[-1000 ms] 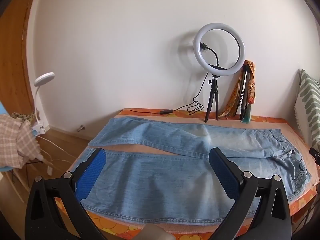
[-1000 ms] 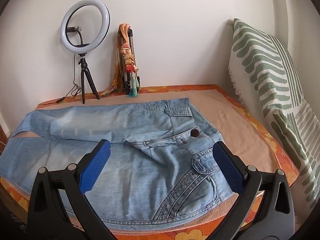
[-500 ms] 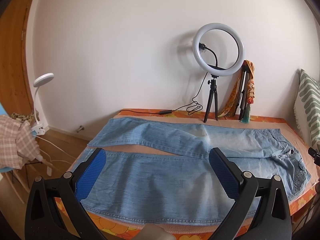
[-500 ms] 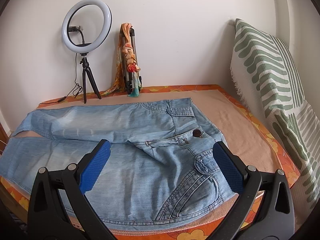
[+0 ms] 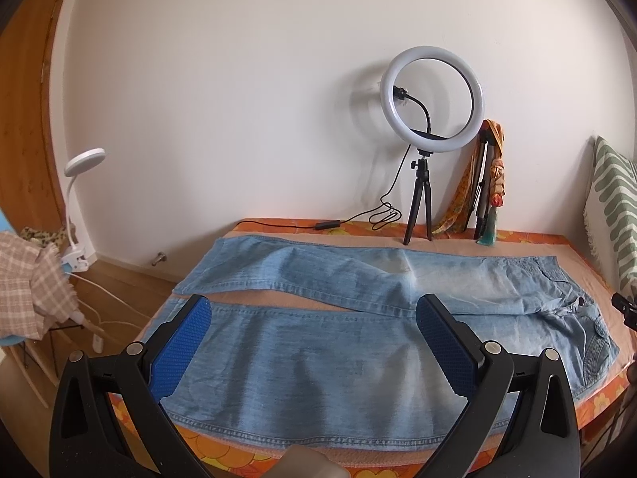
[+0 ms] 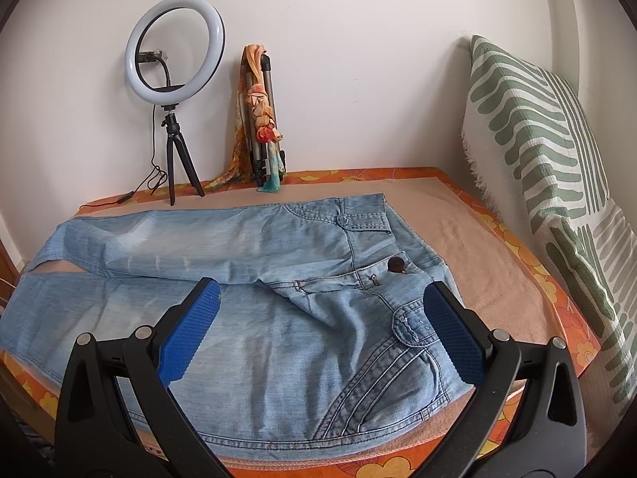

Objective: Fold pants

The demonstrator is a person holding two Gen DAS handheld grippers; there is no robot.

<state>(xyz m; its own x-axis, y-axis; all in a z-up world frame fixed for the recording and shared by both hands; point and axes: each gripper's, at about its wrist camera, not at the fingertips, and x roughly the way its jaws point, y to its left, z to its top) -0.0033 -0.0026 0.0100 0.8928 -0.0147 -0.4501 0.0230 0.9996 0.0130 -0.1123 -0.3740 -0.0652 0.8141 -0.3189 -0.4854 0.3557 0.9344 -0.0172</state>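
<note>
So both grippers were just hanging over the near edge of the bed (image 6: 489, 239), nothing grabbed. The left gripper (image 5: 310, 338) had its jaws spread wide over the near leg, and the right gripper (image 6: 322, 330) was equally wide apart over the hip and pocket area. My guess is that split is deliberate: 1 tool per end, so the near side can be lifted evenly and laid over the far leg.

The pants (image 6: 247, 279) were light, faded denim, spread flat front-up across the bed, waistband toward 3 o'clock, hems toward 9. The 2 legs lay slightly apart near the hems with bedding showing between. A dark button (image 6: 395, 265) sat at the waist, and there was some rumpling around the crotch. A ring light (image 6: 174, 43) stood at 11 o'clock by the wall, well clear.
</note>
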